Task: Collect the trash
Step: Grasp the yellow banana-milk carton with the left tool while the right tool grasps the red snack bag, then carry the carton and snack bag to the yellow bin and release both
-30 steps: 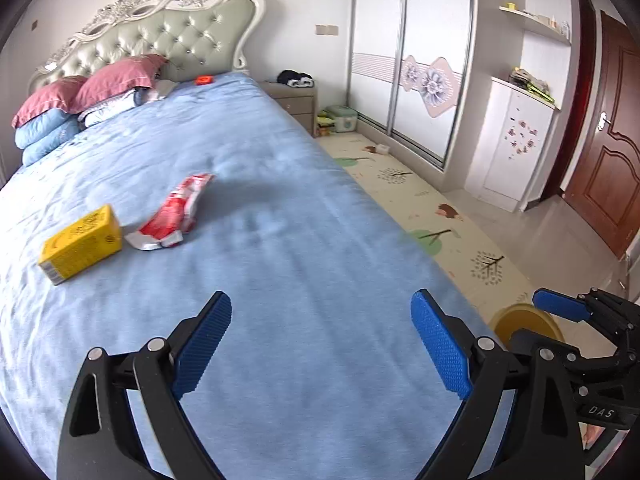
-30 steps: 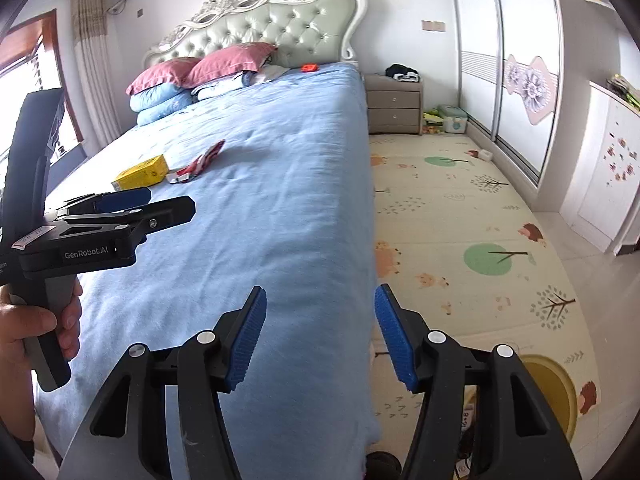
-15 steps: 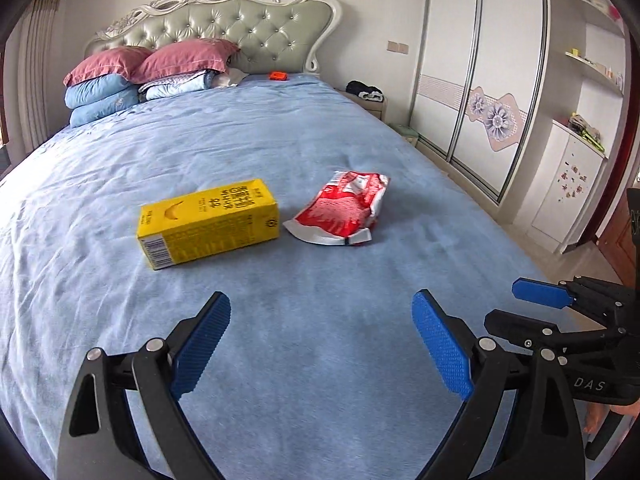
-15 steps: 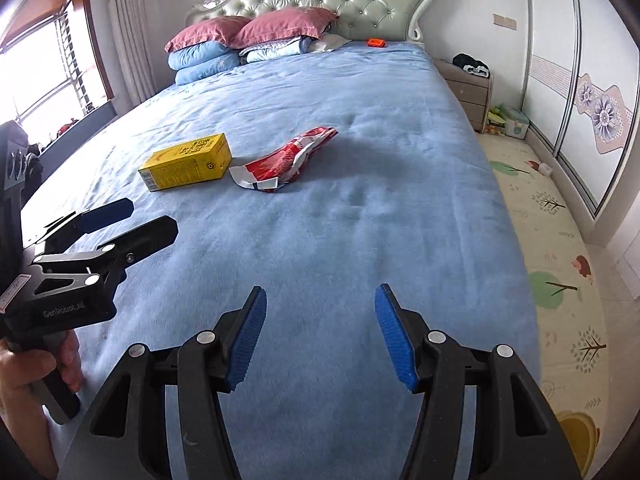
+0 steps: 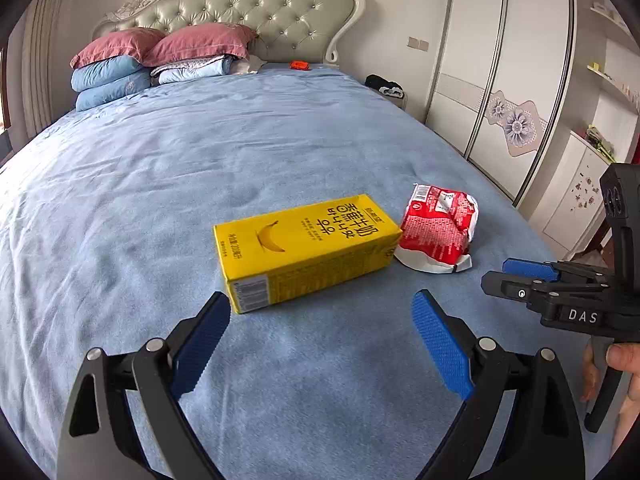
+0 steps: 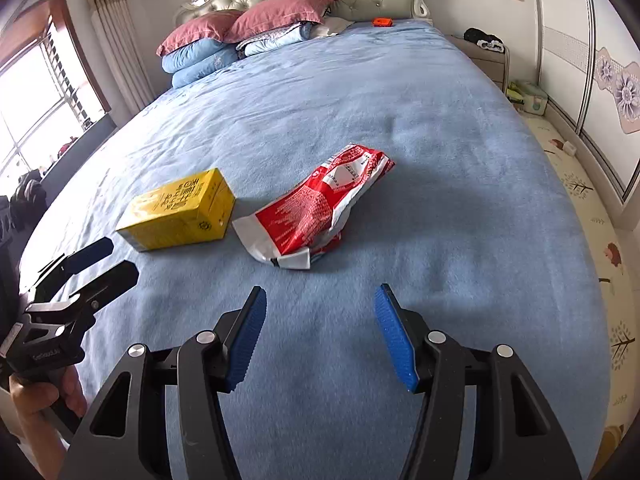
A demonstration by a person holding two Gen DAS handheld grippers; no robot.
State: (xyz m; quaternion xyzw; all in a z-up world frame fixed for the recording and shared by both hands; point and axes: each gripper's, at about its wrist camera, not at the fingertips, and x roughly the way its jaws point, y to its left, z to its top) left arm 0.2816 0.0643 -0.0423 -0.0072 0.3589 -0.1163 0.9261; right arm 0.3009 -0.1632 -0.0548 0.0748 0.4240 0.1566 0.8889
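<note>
Both my grippers had closed in on the litter across the blue bed (image 5: 280, 148) within a second: the yellow carton (image 5: 304, 248), earlier far off toward my left, lay just ahead of my left gripper (image 5: 320, 340), its near corner beside the left finger, while the red wrapper (image 6: 320, 204) sat ahead of my right gripper (image 6: 320, 332). My fingers (image 5: 440, 344) on both sides stood wide and held nothing, the carton and wrapper lying side by side and nearly touching. That put each piece within a short reach, I judged, so the carton looked set for the first grasp.
</note>
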